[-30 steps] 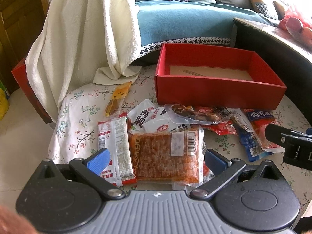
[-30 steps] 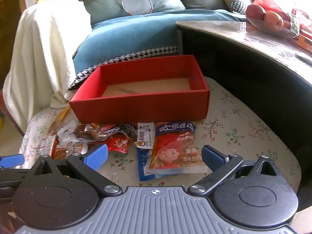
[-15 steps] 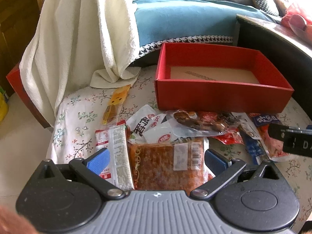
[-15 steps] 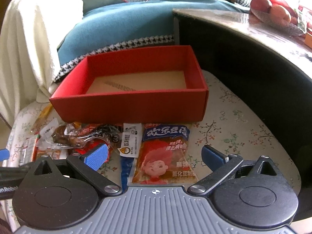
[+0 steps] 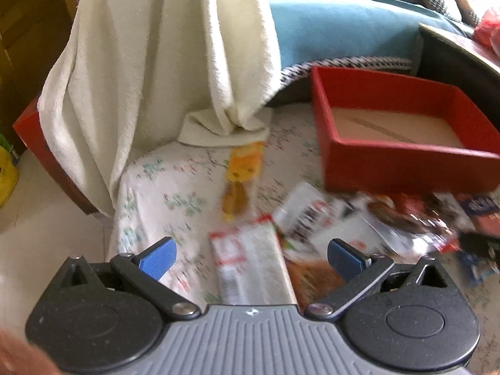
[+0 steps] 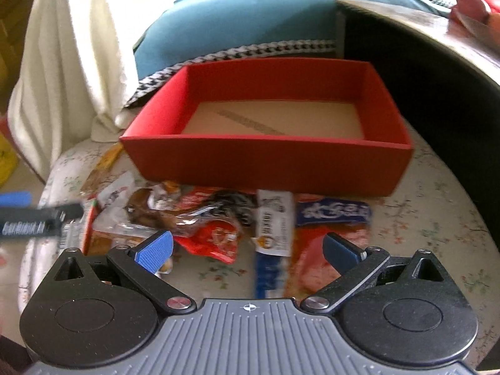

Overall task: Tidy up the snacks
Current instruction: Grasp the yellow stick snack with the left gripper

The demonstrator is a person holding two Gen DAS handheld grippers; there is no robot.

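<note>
An empty red box [image 6: 265, 159] [image 5: 403, 168] stands at the back of the floral-cloth table. Several snack packets lie in a loose pile in front of it. My left gripper [image 5: 250, 256] is open just above a white-and-red packet [image 5: 250, 262], with an orange packet [image 5: 312, 275] beside it; this view is blurred. A yellow packet [image 5: 240, 178] lies apart, farther back. My right gripper [image 6: 247, 250] is open over a white-and-blue packet [image 6: 272, 231], between a small red packet [image 6: 215, 237] and a red-and-blue packet [image 6: 331, 218]. Neither gripper holds anything.
A cream towel [image 5: 156, 62] hangs down at the left onto the table's back corner. A blue sofa [image 6: 250, 15] runs behind the box. A dark curved counter [image 6: 437, 78] closes off the right side. The cloth [image 6: 437, 237] to the right of the packets is bare.
My left gripper has swung left and turned, so the red box now sits at the right of its view. My right gripper has moved forward and lower, closer to the packets and box.
</note>
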